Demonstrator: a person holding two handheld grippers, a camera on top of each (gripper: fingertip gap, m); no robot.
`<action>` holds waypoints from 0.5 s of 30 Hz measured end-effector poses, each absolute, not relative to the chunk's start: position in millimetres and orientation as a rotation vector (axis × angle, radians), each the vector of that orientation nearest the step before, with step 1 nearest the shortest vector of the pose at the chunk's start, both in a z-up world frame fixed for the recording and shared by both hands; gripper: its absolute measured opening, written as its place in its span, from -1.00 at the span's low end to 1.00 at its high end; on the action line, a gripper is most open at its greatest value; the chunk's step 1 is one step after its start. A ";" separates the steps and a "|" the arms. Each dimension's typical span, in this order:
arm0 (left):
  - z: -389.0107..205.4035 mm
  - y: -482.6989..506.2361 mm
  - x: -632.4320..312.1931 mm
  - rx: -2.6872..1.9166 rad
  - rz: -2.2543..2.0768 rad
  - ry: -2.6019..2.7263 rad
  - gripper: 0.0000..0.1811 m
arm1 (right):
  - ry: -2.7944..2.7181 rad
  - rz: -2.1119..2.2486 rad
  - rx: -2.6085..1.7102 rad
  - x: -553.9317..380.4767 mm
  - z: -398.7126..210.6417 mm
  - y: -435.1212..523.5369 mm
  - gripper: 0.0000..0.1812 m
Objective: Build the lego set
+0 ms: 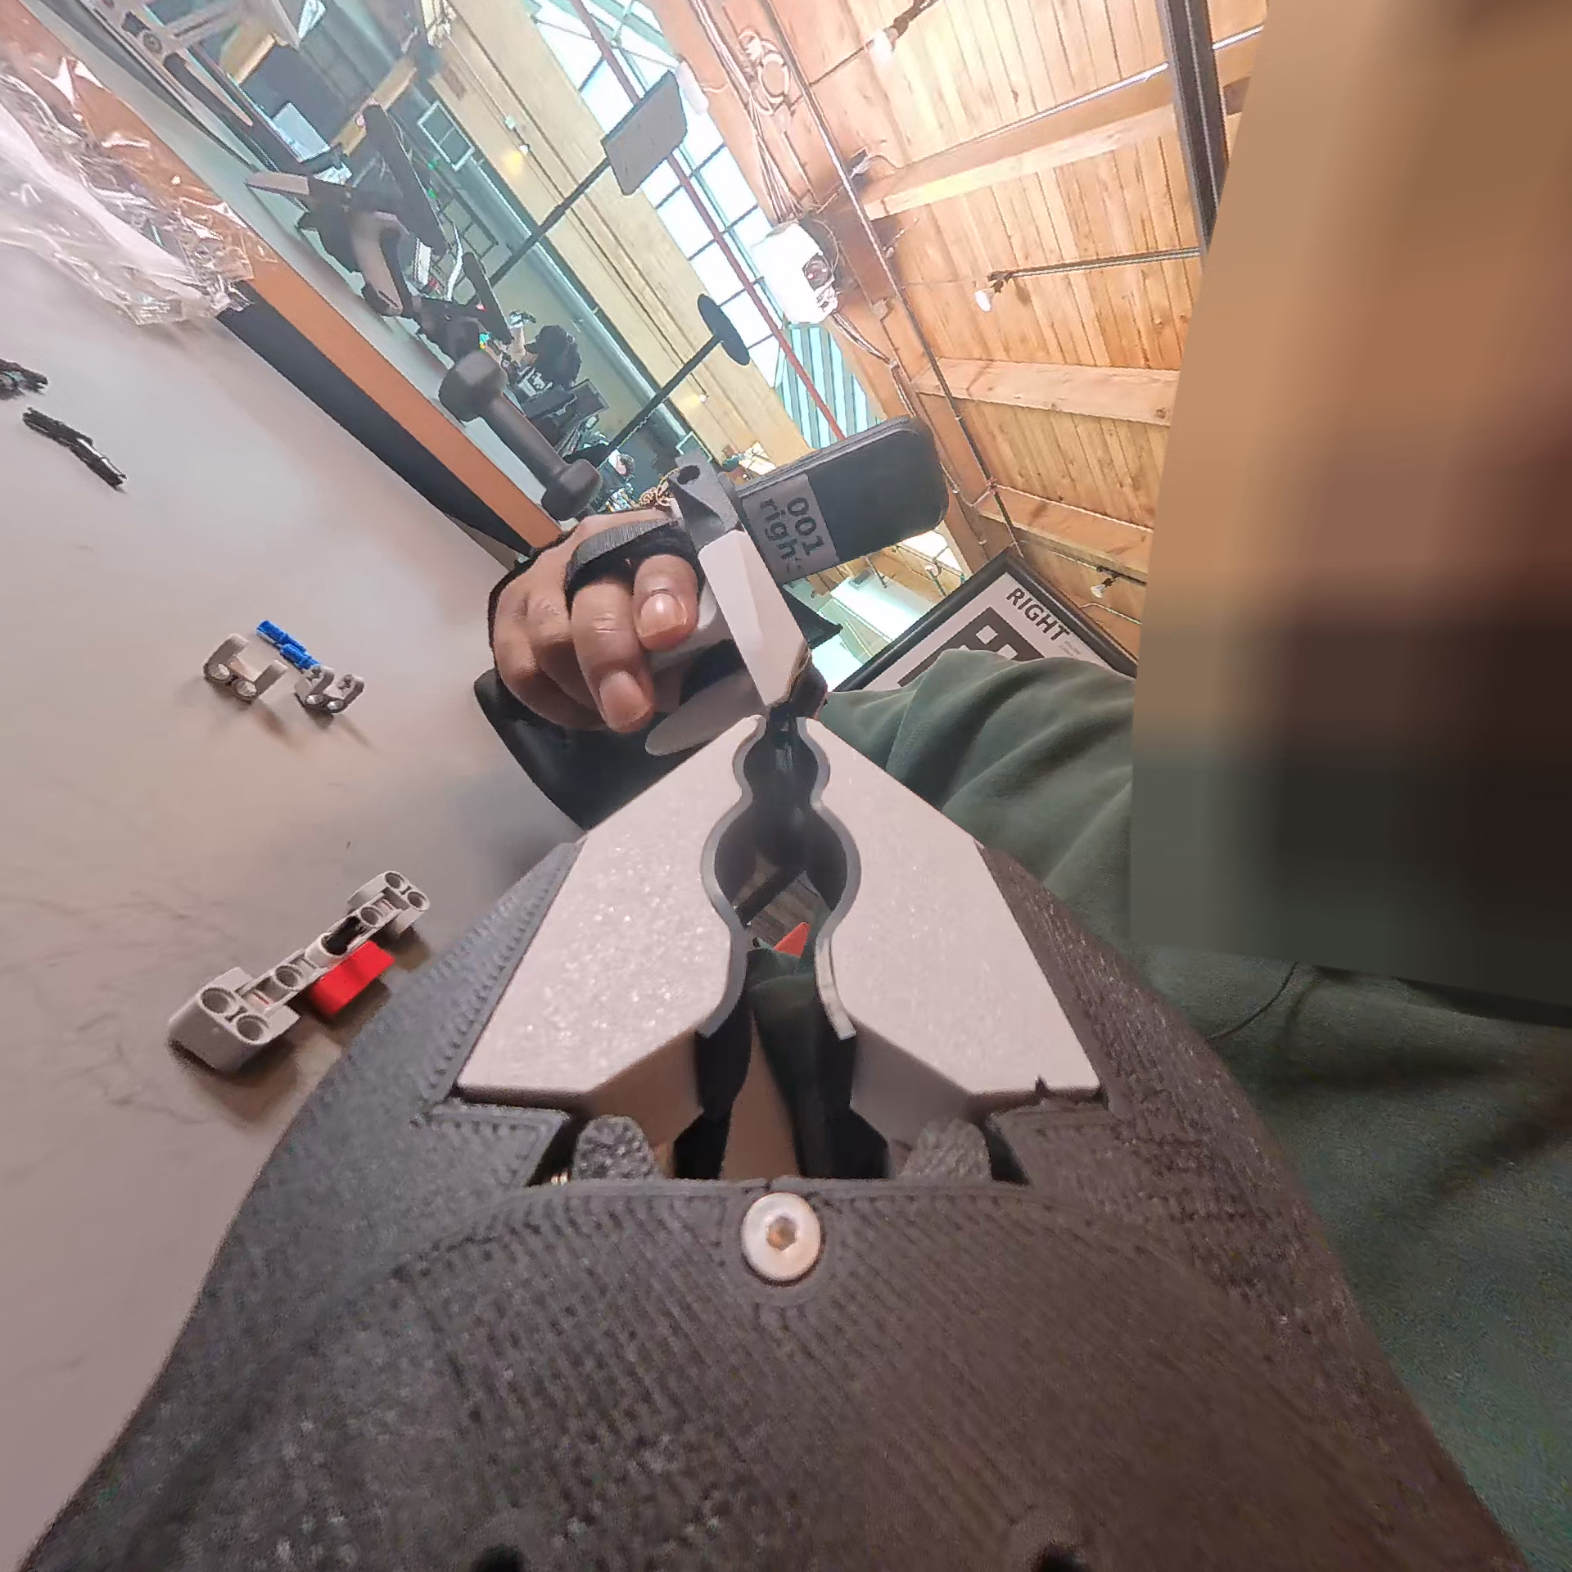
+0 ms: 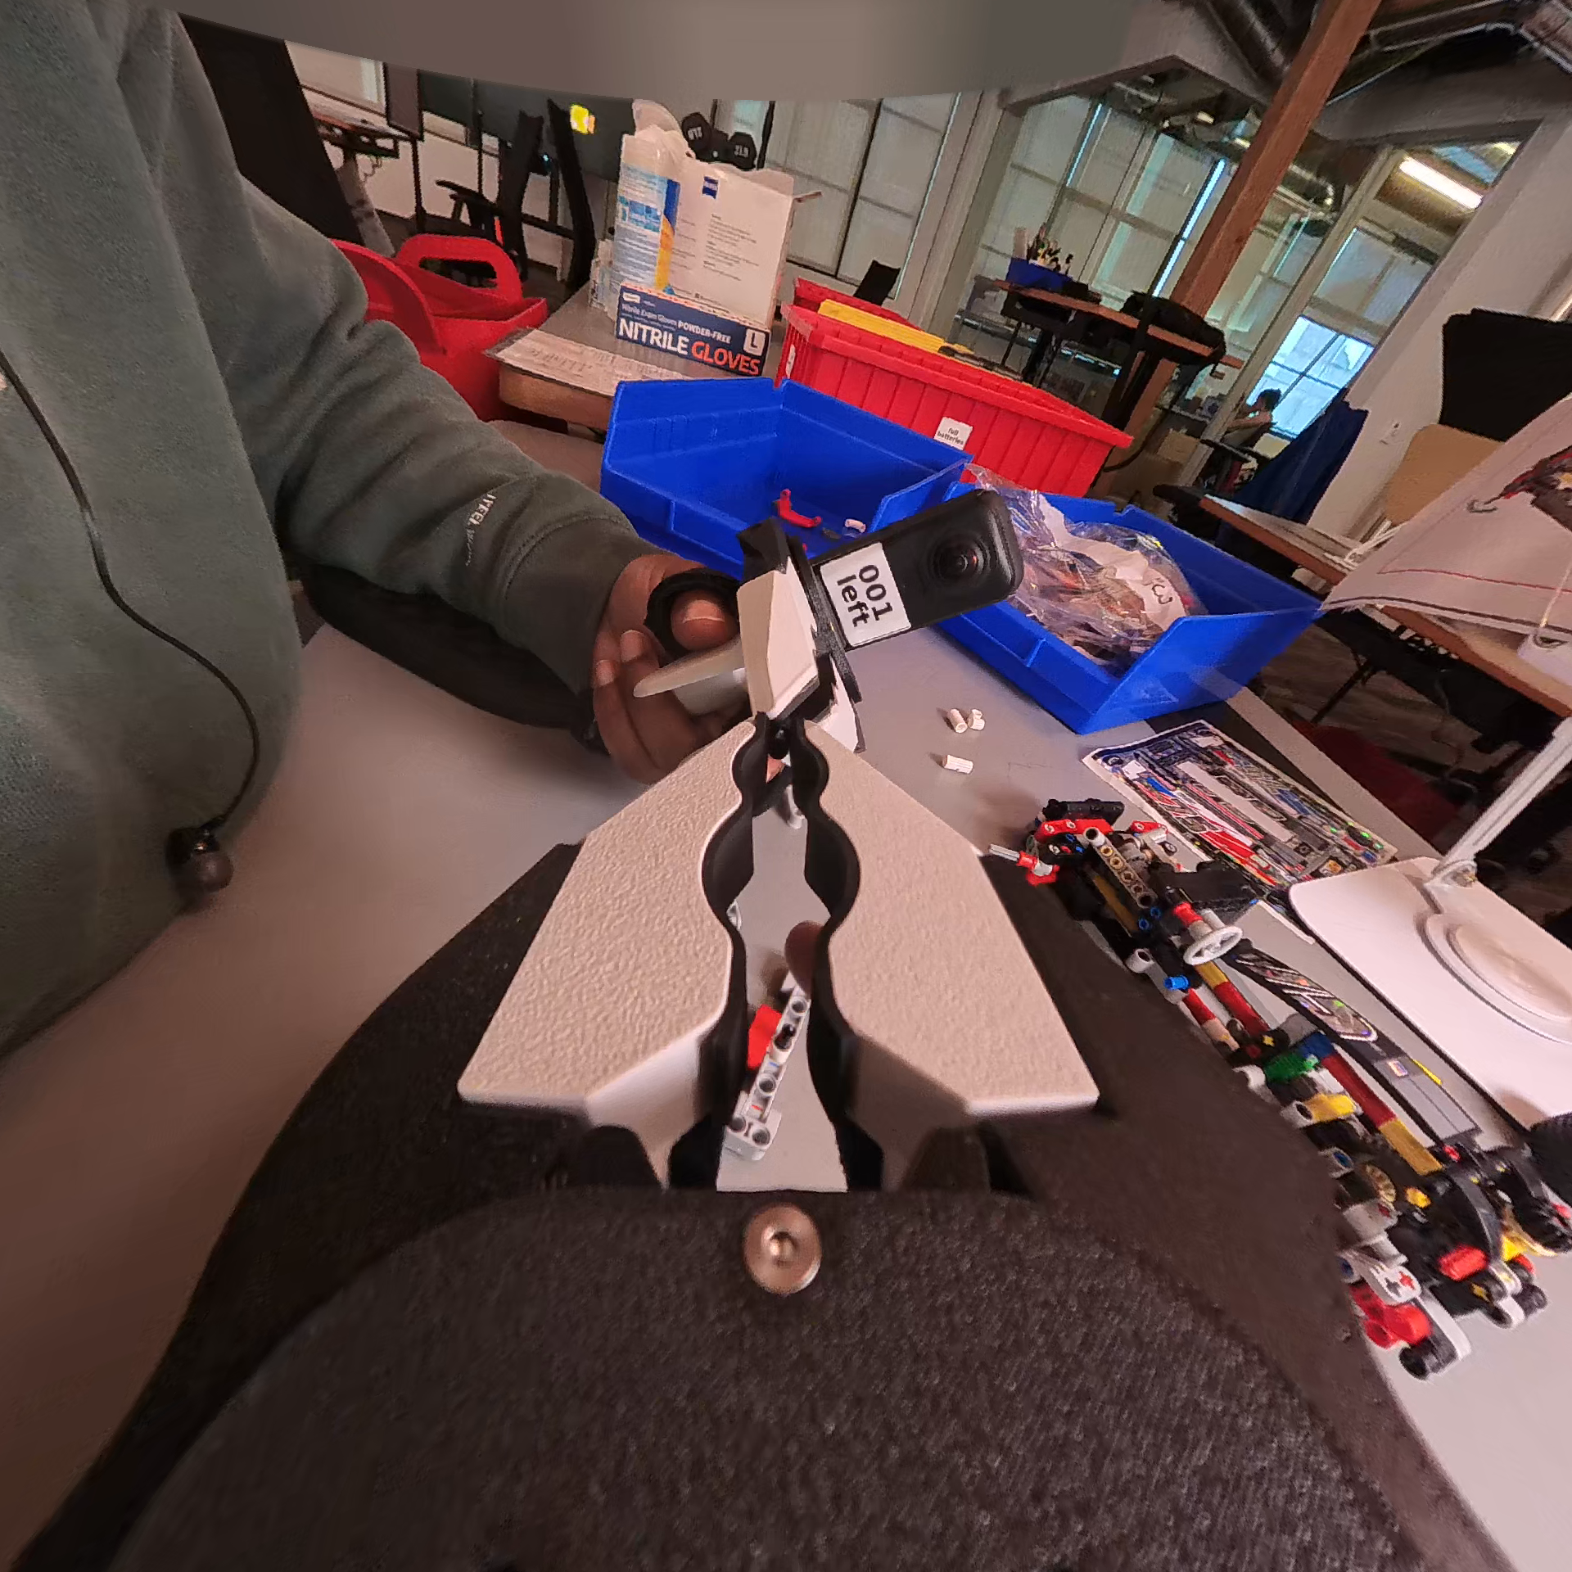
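Note:
My left gripper (image 1: pixel 776 730) and my right gripper (image 2: pixel 772 733) meet tip to tip above the table. Both are shut on one small black Lego piece (image 1: pixel 787 738), which also shows in the right wrist view (image 2: pixel 778 748). Its shape is mostly hidden by the fingertips. The right gripper shows in the left wrist view (image 1: pixel 787 693), and the left gripper shows in the right wrist view (image 2: pixel 808 710). A grey Technic beam assembly with a red piece (image 1: pixel 298 978) lies on the table below left. A long, partly built Lego car (image 2: pixel 1276 1021) lies at the right.
Small grey connectors (image 1: pixel 242 672), blue pins (image 1: pixel 289 644) and black pieces (image 1: pixel 72 447) lie on the grey table (image 1: pixel 213 808). Two blue bins (image 2: pixel 1148 646), a red bin (image 2: pixel 936 400), a sticker sheet (image 2: pixel 1233 808), white pegs (image 2: pixel 961 723) and a white lamp base (image 2: pixel 1446 953) stand further right. The grippers are tip to tip, or close to it.

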State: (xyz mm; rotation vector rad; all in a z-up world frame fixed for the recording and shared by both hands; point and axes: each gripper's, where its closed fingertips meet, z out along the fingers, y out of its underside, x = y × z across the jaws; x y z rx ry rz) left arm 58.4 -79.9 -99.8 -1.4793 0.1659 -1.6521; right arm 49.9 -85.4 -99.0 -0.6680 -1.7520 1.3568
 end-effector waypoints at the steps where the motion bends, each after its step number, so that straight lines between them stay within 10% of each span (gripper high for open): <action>1: -99.6 -79.9 58.7 -1.479 -1.655 0.166 -0.98 | -1.754 1.357 -0.669 50.2 -98.7 -85.5 -0.97; 15: -199.9 -53.7 21.5 -2.061 -0.588 0.729 -0.66 | -2.278 1.058 -1.053 65.9 -191.1 -45.5 -0.97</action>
